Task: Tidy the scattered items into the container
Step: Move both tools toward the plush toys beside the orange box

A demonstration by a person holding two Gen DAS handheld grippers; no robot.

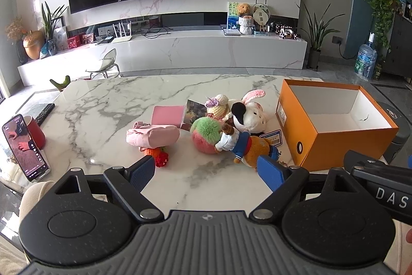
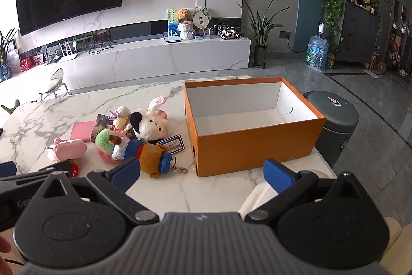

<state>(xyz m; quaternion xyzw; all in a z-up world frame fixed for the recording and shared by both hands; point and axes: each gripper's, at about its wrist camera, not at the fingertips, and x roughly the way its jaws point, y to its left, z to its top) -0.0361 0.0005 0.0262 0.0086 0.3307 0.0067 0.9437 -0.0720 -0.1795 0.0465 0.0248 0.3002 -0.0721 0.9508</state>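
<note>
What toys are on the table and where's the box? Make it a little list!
box: orange box, open, nothing inside, right of toys
toys: bunny plush, sailor bear, green-pink ball, pink pouch
surface: marble table
left gripper: open, holding nothing
right gripper: open, holding nothing

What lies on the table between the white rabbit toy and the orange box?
A small blue-edged card lies flat on the marble table between the white rabbit toy and the orange box; the right wrist view shows it best.
</note>
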